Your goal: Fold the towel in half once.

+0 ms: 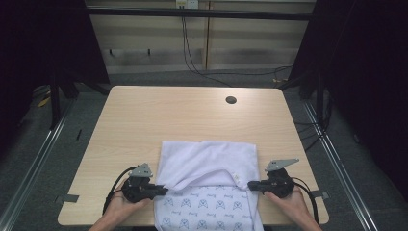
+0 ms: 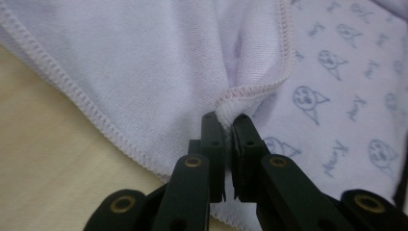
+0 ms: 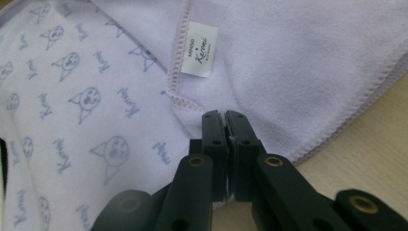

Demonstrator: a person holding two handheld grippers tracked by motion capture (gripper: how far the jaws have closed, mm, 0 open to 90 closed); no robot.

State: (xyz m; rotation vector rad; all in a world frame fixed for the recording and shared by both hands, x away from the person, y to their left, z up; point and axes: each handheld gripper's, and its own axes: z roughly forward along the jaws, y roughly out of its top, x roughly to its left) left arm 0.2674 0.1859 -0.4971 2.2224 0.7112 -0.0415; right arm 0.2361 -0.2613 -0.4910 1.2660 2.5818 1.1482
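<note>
Item: lavender towel [image 1: 208, 166], plain on one face, printed with small cat faces on the other; it lies at the near edge of the wooden table [image 1: 144, 115], part folded so the plain side covers the far half.

Left gripper [image 1: 161, 191], at the towel's left side: I have it clenched on a stitched corner, cloth bunched between the pads.

Right gripper [image 1: 251, 185], at the towel's right side: clamped on the hem just below the sewn label [image 3: 199, 49].

Writing: label reads "MINISO" with a script word I take for "Kimi"; a similar word repeats in the print.

Risk, my judgement: each grip is shallow, at the very edge. An uneven pull could slip a corner free and skew the fold.
</note>
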